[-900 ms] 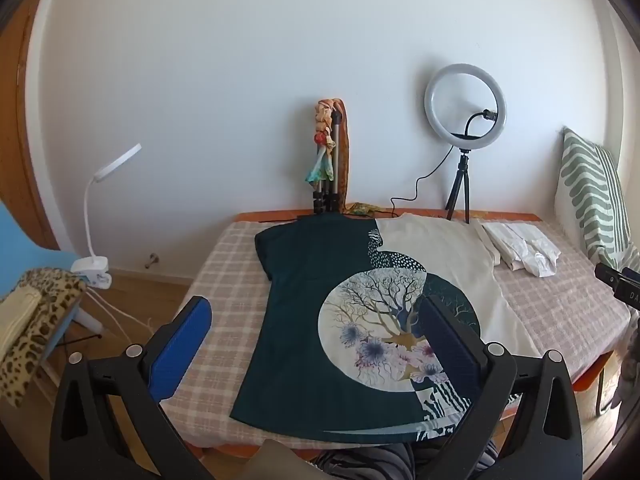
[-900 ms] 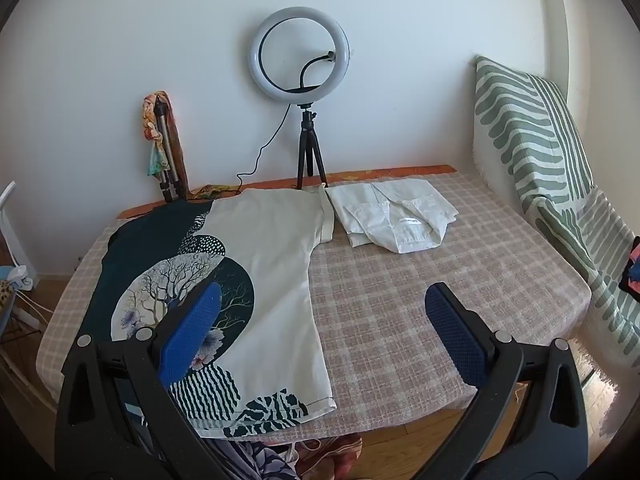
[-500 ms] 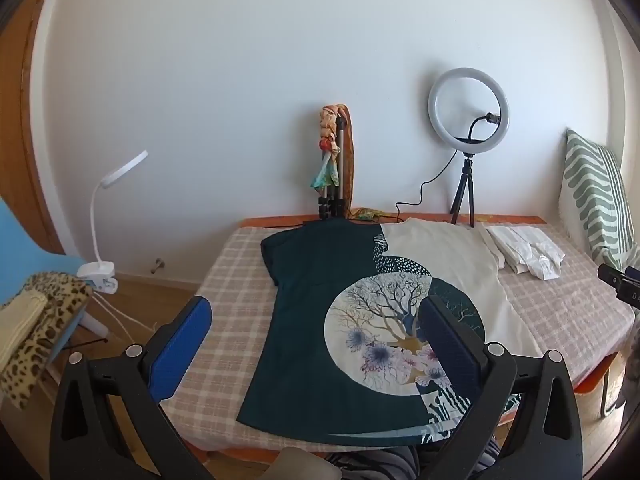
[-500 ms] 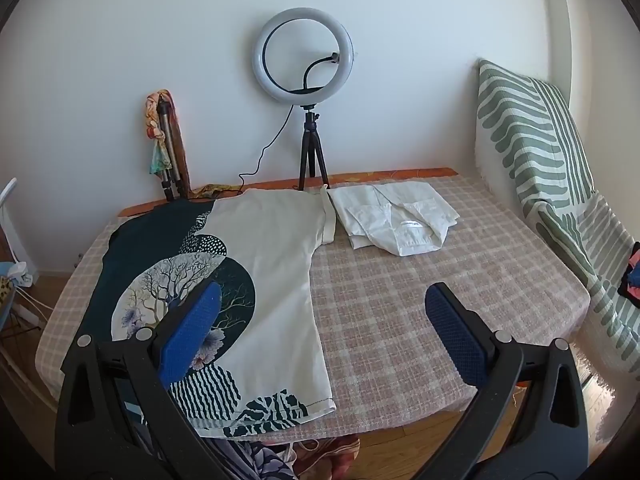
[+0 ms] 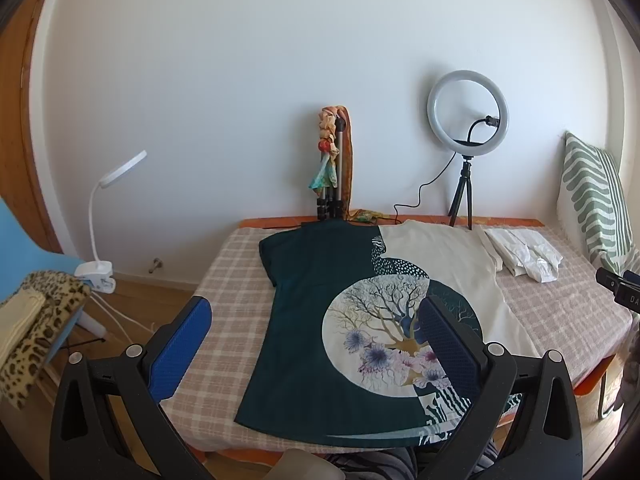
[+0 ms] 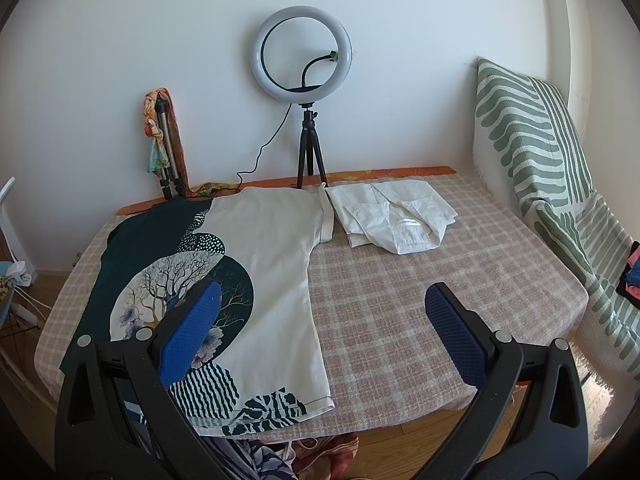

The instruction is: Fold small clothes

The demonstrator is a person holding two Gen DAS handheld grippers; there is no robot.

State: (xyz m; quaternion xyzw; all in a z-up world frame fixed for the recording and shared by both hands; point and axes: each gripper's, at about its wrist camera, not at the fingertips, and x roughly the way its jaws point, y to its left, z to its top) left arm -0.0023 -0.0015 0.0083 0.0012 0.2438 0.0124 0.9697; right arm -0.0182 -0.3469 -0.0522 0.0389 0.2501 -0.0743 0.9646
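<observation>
grippers (image 5: pixel 316 332) (image 6: pixel 322 324) wide open above t-shirt (image 5: pixel 320 300).

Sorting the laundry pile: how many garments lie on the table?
2: a printed tee spread flat on the left, and a folded white shirt at the back beside the tee's sleeve. None seem hidden.

Each claw (image 5: pixel 316 336) (image 6: pixel 320 324): black arms, silver screws, textured blue pads.
</observation>
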